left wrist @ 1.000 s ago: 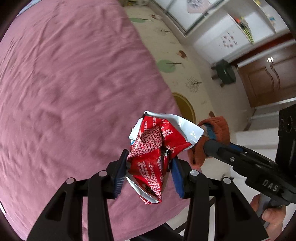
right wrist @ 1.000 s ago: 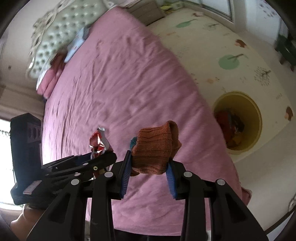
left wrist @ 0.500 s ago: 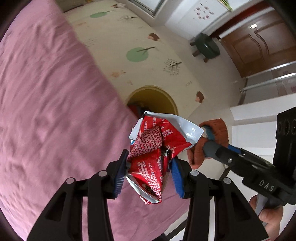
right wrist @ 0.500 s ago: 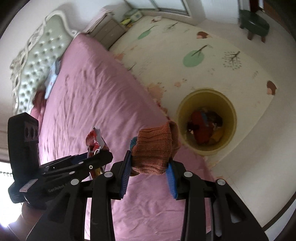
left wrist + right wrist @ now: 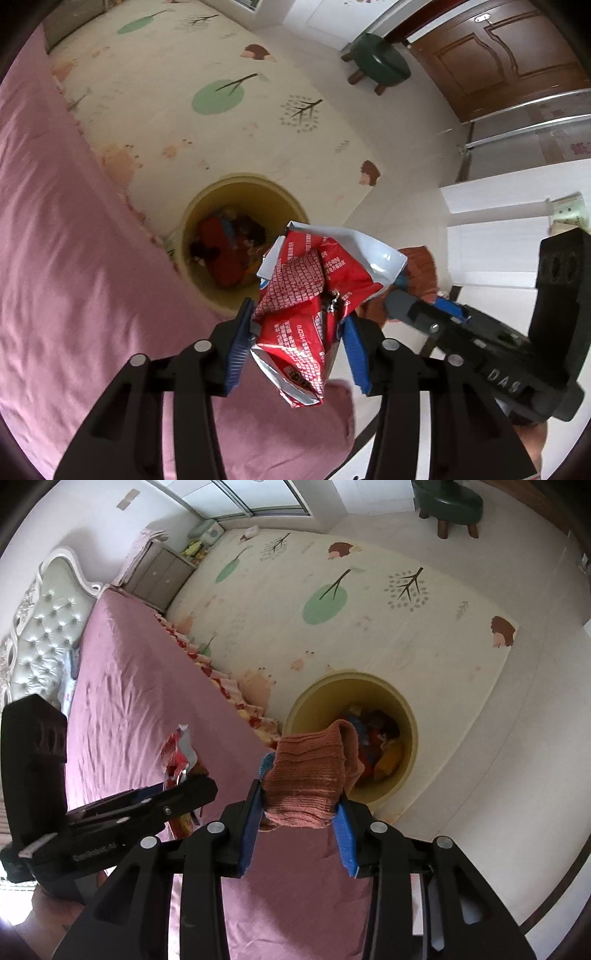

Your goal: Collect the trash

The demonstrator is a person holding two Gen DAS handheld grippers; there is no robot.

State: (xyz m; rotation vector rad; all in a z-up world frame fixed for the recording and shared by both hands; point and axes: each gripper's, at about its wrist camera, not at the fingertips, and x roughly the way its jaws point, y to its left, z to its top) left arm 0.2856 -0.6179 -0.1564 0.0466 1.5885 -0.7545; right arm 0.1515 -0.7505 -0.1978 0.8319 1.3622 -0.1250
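Pink bed (image 5: pixel 147 686) edge runs beside 1 yellow bin (image 5: pixel 402 709) on the play mat (image 5: pixel 369 602); the bin holds red and yellow scraps. 1 green stool (image 5: pixel 380 62) sits well beyond the bin.

Left gripper (image 5: pixel 295 339), jaws opening, has 1 crumpled red wrapper (image 5: pixel 306 295) between its pads, long axis toward the bin, just short of its rim.

Right gripper (image 5: pixel 299 819), jaws opening, pads against 1 orange knit cloth (image 5: pixel 310 771), overlapping the bin's near rim.

- Soft, even daylight throughout; no hard shadows.
- Brightest at the window (image 5: pixel 258 502) in the right wrist view, slightly washed out.
- Small glare patch on the wrapper's silver lining (image 5: pixel 373 254).
- Strong fisheye bending toward the edges, dark vignette in the corners.
- Gripper fingers (image 5: pixel 236 343) near the lens fairly sharp; no obvious motion blur.
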